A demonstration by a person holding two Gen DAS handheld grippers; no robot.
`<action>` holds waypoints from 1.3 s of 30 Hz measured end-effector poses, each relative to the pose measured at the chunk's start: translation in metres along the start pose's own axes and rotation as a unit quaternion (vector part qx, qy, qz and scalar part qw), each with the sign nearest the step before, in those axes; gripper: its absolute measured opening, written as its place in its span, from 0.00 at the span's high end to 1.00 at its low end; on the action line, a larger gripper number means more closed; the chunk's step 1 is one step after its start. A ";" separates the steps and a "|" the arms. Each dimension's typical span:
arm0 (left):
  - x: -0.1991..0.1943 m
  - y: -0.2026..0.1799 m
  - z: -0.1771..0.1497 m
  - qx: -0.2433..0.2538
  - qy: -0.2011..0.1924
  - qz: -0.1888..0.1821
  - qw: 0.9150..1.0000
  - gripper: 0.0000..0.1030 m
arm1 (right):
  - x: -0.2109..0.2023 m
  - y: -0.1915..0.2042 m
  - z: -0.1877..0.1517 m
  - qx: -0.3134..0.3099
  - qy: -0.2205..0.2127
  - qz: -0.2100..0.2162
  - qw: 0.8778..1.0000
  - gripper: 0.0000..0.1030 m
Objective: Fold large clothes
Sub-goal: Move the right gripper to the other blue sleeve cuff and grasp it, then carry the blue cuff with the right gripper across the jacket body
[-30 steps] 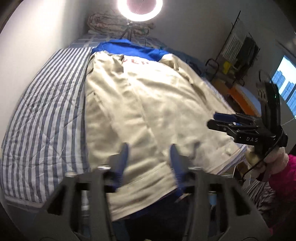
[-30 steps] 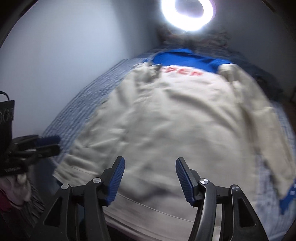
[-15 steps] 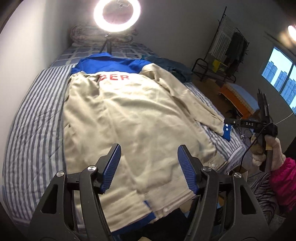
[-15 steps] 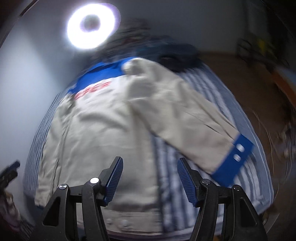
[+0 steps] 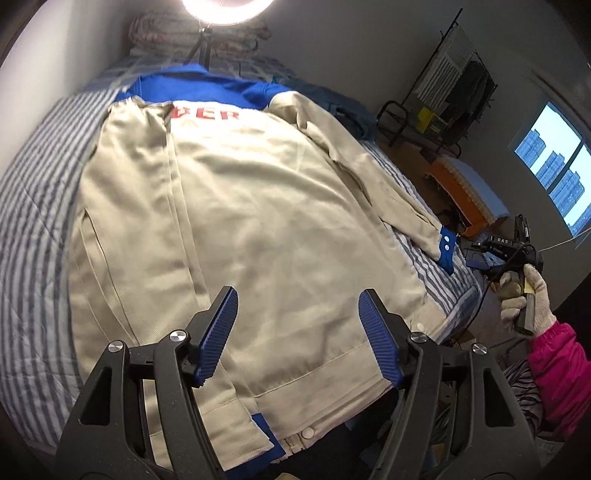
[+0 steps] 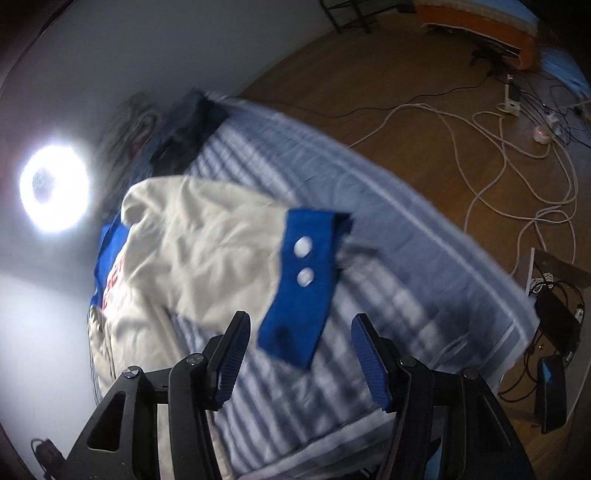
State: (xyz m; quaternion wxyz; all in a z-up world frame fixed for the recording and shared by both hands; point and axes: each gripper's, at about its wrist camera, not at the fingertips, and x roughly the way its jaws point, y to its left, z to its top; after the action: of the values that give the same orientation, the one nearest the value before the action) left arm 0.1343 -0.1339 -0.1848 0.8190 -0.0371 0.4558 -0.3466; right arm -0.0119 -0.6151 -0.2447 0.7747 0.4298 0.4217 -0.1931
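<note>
plainly, the jacket (image 5: pixel 258 221) lies back-up and spread across the striped bed (image 5: pixel 33 229), blue collar toward the ring light (image 5: pixel 229 7), red lettering under the yoke. it is cream cloth, with one sleeve already laid in over the body on the wall side and the other sleeve (image 6: pixel 207 243) stretched out toward the bed's open edge, ending in a blue cuff (image 6: pixel 303 280) with two white snaps.

the right gripper (image 6: pixel 301 352) hangs just above that cuff, jaws apart with nothing in them, the cuff showing between them but, as far as the blurred view lets me say, untouched. the left gripper (image 5: pixel 297 332) hovers over the hem, its jaws having just been opening, wide and empty.

the risk i see: closing on the cuff could also pinch the bedsheet beneath, so the sheet lifts with the sleeve and rumples the body. a shallow bite on the cuff's corner could slip, leaving a crooked fold.
</note>
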 end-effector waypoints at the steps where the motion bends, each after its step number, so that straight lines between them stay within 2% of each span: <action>1: 0.001 0.001 0.000 -0.003 0.000 0.000 1.000 0.32 | 0.002 -0.002 0.002 0.005 -0.001 0.009 1.000 0.41; 9: -0.002 0.005 0.007 -0.019 -0.012 0.000 1.000 0.32 | 0.029 -0.007 0.011 0.038 0.028 0.045 0.998 0.49; 13: 0.000 0.006 0.008 -0.022 -0.006 0.001 1.000 0.32 | 0.044 -0.004 0.017 0.028 0.027 0.014 0.999 0.50; 15: 0.002 0.005 0.008 -0.024 -0.001 -0.002 1.000 0.32 | 0.049 -0.008 0.020 0.033 0.025 0.004 0.999 0.55; 20: 0.005 -0.005 0.008 -0.004 0.000 -0.002 1.000 0.32 | 0.052 -0.009 0.029 0.026 0.003 -0.002 1.000 0.58; 21: 0.005 -0.006 0.007 -0.001 0.001 -0.002 1.000 0.32 | 0.053 -0.006 0.030 0.019 0.000 -0.001 1.000 0.65; 22: 0.006 -0.008 0.008 0.001 0.002 -0.002 1.000 0.32 | 0.053 -0.003 0.030 0.012 -0.002 0.000 1.000 0.77; 24: 0.006 -0.012 0.008 0.005 0.002 -0.006 1.000 0.32 | 0.050 0.007 0.027 -0.008 -0.004 -0.001 1.000 0.91; 26: 0.006 -0.015 0.008 0.011 -0.001 -0.006 1.000 0.32 | 0.041 0.020 0.023 -0.039 -0.018 -0.014 0.999 0.95; 30: 0.007 -0.017 0.011 0.012 -0.004 -0.007 1.000 0.32 | 0.017 0.061 0.011 -0.141 -0.057 -0.054 0.987 0.96; 35: 0.004 -0.014 0.014 0.005 -0.009 -0.006 1.000 0.32 | -0.011 0.109 -0.012 -0.225 -0.097 -0.059 0.968 0.96; 39: 0.000 -0.008 0.018 -0.008 -0.018 -0.002 1.000 0.32 | -0.036 0.159 -0.044 -0.314 -0.131 -0.041 0.939 0.96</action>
State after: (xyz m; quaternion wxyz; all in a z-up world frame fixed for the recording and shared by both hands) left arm 0.1440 -0.1441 -0.1712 0.8260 -0.0512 0.4438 -0.3438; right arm 0.0512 -0.4927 -0.1468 0.9100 0.1179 0.3730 -0.1376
